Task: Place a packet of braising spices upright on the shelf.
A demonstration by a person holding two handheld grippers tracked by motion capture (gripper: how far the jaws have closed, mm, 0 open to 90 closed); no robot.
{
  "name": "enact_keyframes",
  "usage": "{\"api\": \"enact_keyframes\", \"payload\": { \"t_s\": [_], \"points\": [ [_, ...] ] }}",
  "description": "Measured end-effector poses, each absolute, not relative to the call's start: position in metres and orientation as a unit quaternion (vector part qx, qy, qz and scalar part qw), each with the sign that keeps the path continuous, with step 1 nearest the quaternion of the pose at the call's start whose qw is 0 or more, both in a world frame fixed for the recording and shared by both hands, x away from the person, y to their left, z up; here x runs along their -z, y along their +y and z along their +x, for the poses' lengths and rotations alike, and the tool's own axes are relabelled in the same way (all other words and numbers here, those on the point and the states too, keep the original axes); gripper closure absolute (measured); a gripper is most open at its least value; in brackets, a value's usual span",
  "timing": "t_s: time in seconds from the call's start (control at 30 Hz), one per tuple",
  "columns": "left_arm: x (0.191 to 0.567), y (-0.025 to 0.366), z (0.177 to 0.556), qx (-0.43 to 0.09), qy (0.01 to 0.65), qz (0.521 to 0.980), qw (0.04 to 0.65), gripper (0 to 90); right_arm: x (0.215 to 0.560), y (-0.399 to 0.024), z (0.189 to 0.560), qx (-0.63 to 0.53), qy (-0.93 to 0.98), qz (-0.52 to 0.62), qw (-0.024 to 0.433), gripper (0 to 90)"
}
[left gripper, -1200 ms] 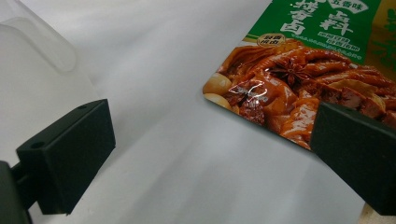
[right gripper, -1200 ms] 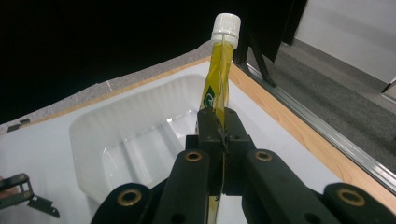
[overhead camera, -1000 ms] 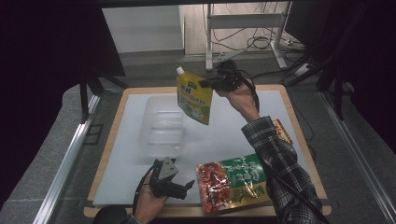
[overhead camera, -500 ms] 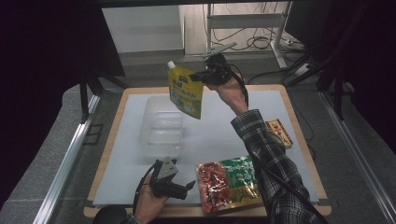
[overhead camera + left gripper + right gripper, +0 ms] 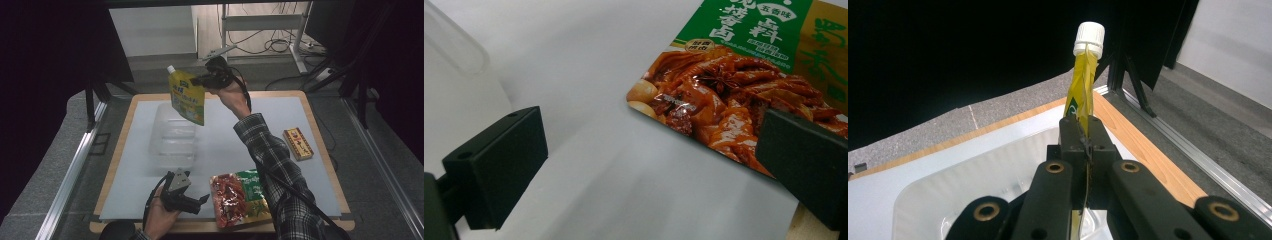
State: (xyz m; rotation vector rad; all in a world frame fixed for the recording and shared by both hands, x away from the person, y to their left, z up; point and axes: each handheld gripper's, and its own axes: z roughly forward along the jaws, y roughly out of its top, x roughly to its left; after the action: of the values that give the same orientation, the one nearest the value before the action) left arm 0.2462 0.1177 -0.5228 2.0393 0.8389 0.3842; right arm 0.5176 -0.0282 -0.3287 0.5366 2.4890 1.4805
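Observation:
A yellow spouted pouch [image 5: 187, 96] with a white cap [image 5: 1088, 38] hangs in the air above the far end of a clear plastic tray [image 5: 172, 135]. My right gripper [image 5: 199, 80] is shut on the pouch's upper edge; in the right gripper view the pouch [image 5: 1079, 97] stands edge-on between the closed jaws, with the tray [image 5: 973, 190] below. My left gripper [image 5: 204, 199] rests low near the table's front edge, open and holding nothing. Its wide-apart jaws point at a red and green snack packet [image 5: 239, 198], seen close in the left gripper view as the snack packet [image 5: 744, 85].
A small red and yellow box [image 5: 298, 143] lies at the table's right. The white mat [image 5: 225, 150] covers a wooden table [image 5: 320, 125] with metal rails along both sides. A checked sleeve [image 5: 272, 165] crosses the mat's right half.
My right gripper has carried the yellow pouch leftward, from the table's far middle to over the clear tray's far end. The left gripper has stayed put.

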Motion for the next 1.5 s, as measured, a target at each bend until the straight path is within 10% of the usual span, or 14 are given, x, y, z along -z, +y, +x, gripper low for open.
{"api": "enact_keyframes", "payload": {
  "t_s": [1.27, 1.5],
  "points": [
    [0.524, 0.116, 0.247, -0.140, 0.334, 0.822, 0.440, 0.2, 0.377, 0.015, 0.534, -0.465, 0.864, 0.179, 0.076, 88.4],
    [0.524, 0.117, 0.247, -0.144, 0.331, 0.823, 0.439, 0.3, 0.377, 0.017, 0.532, -0.452, 0.870, 0.176, 0.084, 76.6]
  ]
}}
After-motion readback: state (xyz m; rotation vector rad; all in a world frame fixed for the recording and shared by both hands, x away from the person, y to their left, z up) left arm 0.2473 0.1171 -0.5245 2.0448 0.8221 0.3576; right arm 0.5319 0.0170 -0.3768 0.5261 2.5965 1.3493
